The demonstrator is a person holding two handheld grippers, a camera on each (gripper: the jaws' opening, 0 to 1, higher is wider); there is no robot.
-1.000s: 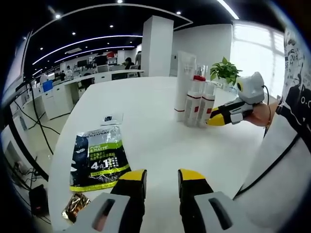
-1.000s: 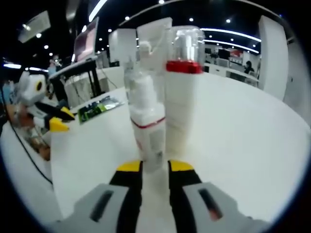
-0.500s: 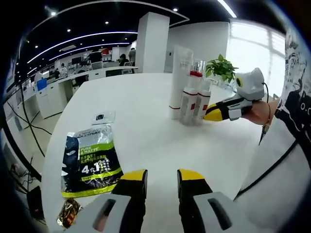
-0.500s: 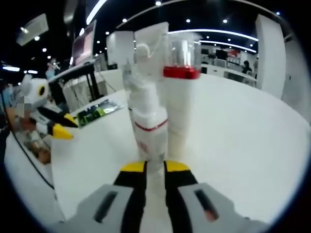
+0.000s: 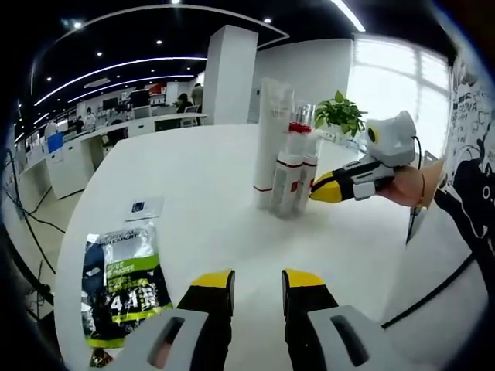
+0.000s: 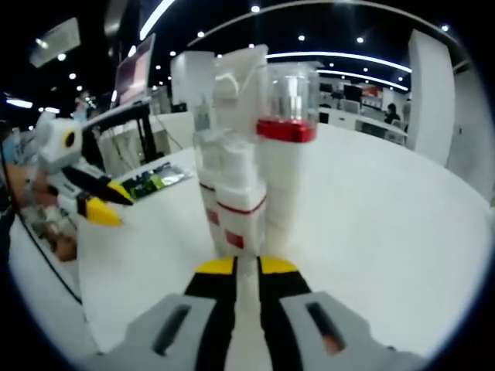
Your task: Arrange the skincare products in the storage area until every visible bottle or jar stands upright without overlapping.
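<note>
Several skincare items stand upright in a tight cluster on the white table (image 5: 193, 178). They are a tall white tube (image 5: 273, 116), a white bottle with a red collar and clear cap (image 6: 288, 147), and a shorter white bottle with a red band (image 6: 230, 197). In the left gripper view, my right gripper (image 5: 315, 193) comes in from the right, its yellow tip against the cluster. Seen from the right gripper view, my right gripper (image 6: 247, 267) has its jaws almost together and nothing between them; the short bottle stands just past the tips. My left gripper (image 5: 257, 282) hovers open over bare table, well short of the bottles.
A black and green sachet (image 5: 120, 282) and a small white card (image 5: 143, 207) lie on the table's left side. A potted plant (image 5: 339, 116) stands behind the bottles. A person's hand (image 5: 410, 185) holds the right gripper. My left gripper (image 6: 97, 209) shows at left.
My right gripper's jaws have drawn closer together, and the short bottle that stood between the tips now stands just beyond them. The left gripper view has swung, so the sachet sits lower left.
</note>
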